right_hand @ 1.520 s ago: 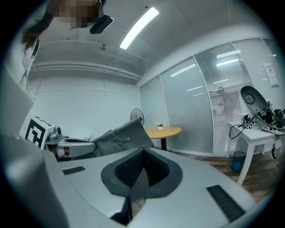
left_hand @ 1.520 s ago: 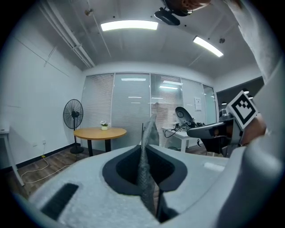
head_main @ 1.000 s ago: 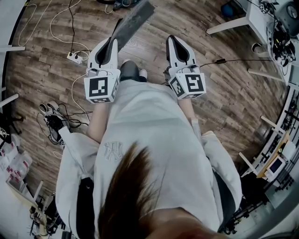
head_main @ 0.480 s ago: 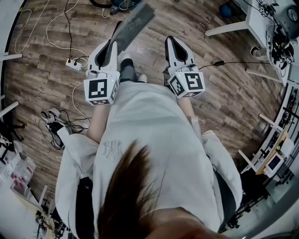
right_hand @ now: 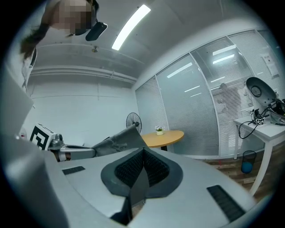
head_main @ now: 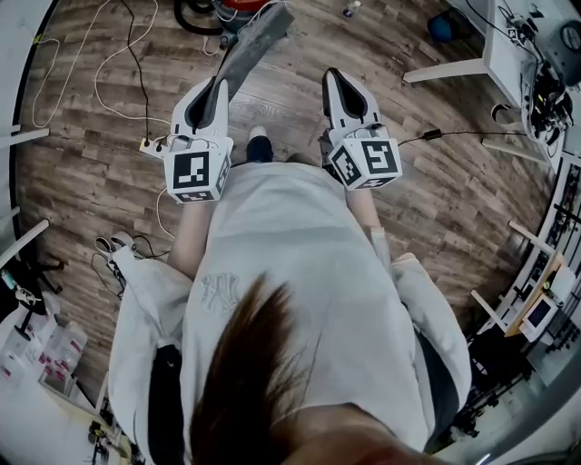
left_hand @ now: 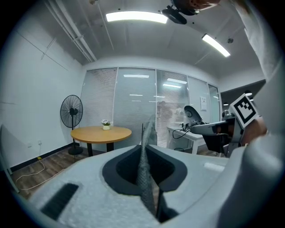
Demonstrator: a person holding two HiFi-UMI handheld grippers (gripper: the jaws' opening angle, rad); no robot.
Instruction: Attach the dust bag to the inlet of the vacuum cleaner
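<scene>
1. Far left: a white power strip (head_main: 148, 143) is lying on the wooden floor (head_main: 82, 182) with cables trailing from it. It is playing no part in the task.
2. The left gripper (head_main: 218, 86) is grasping the near end of the dust bag. In the left gripper view the grey fabric is standing edge-on between the pads, pinched tight.
3. The dust bag (head_main: 257, 41), flat and grey, is reaching from the left gripper toward the far side. It is hanging clear of the floor and touching nothing else that shows. Its opening is not showing in any view.
4. At the far edge of the head view, a red body with a dark hose is lying on the floor. This is probably the vacuum cleaner (head_main: 243, 5). It is mostly cut off by the frame, and its inlet is not showing.
5. The right gripper (head_main: 334, 80) is clenching on nothing, its jaws meeting. It is pointing toward the far side, just right of the bag and apart from it.
6. Progress, as a judgement: the bag is already picked up and is being held in the air, well apart from the machine, so the task is standing at an early stage. Reaching the vacuum cleaner, finding the inlet, lining up the bag's opening and pressing it on are all remaining.
</scene>
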